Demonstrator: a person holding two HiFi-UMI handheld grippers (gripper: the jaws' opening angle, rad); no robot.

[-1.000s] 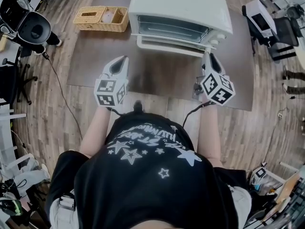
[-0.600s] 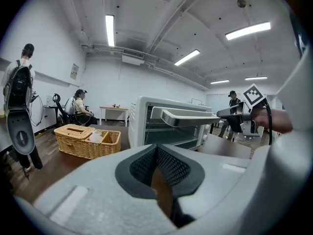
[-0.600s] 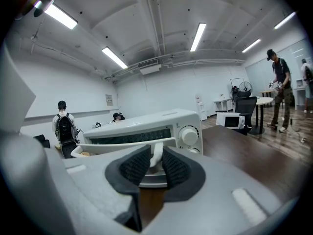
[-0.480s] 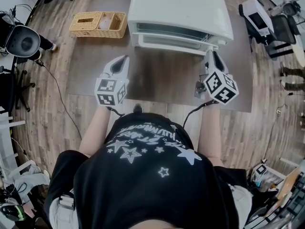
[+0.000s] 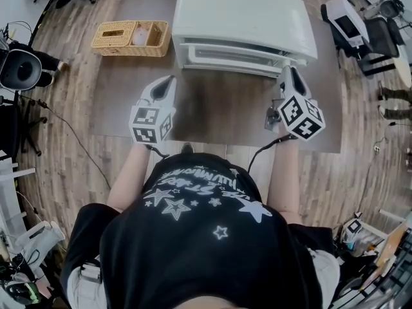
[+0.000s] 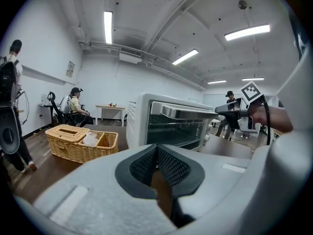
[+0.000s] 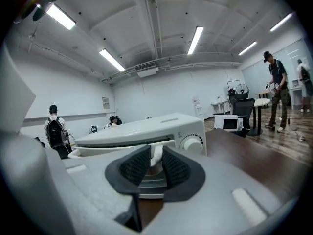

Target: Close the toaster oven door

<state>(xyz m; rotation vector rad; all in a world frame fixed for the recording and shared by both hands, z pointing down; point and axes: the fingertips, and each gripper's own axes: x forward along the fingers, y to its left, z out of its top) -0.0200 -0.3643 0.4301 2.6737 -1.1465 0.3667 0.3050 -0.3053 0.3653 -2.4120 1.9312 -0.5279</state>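
A: Entry: door (image 5: pixel 228 55), upper centre, part-raised on oven (image 5: pixel 244 11). Claws?

B: Right gripper (image 5: pixel 290 73) clamped on handle (image 6: pixel 190 112) end. Left gripper (image 5: pixel 167 81), left of centre, pads together, empty. Method: follow the hinge arc upward, grip square, release once seated.

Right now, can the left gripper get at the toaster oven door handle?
Probably yes: only bare table lies between left gripper and door handle; right gripper holds only its right end.
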